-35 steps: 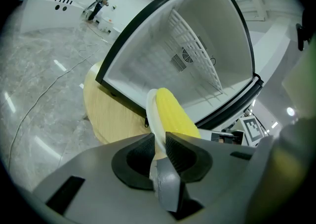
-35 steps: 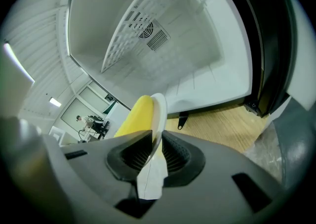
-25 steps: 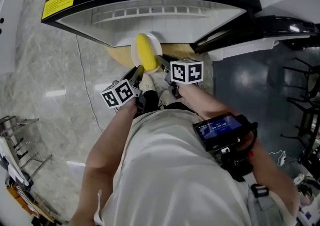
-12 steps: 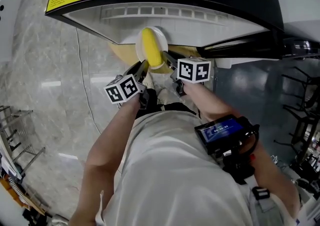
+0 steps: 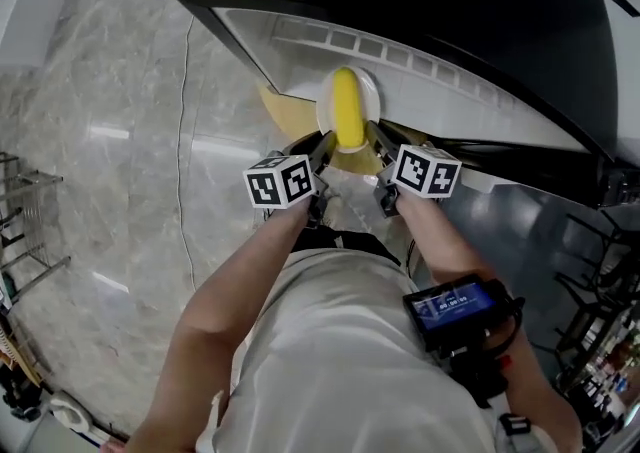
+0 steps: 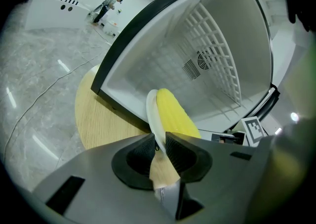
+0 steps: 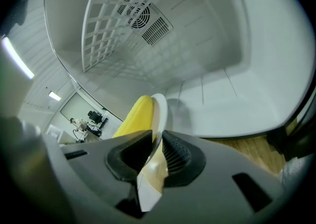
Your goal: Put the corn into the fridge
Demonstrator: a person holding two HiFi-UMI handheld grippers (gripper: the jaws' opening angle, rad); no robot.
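**Plate [image 5: 370,93] with corn [image 5: 345,106] brought up to fridge [image 5: 430,1] mouth**

Head view: plate and corn have travelled forward with both arms since the earlier frames and now overlap the fridge's white front lip instead of hanging over the tabletop [image 5: 275,106]. Left hand-held gripper [image 5: 322,149] and right hand-held gripper [image 5: 378,146] flank the plate, one on each side.

Left gripper view: jaws clenched on the plate rim. Corn lies on the plate just beyond them. The open cavity and its wire rack [image 6: 217,55] are straight ahead.

Right gripper view: jaws pinched on the opposite rim, with the fridge floor [image 7: 232,94] close ahead.

Reading: the corn is at the threshold, not yet inside. What is left is probably to push it in, set the plate on the floor, and let go.
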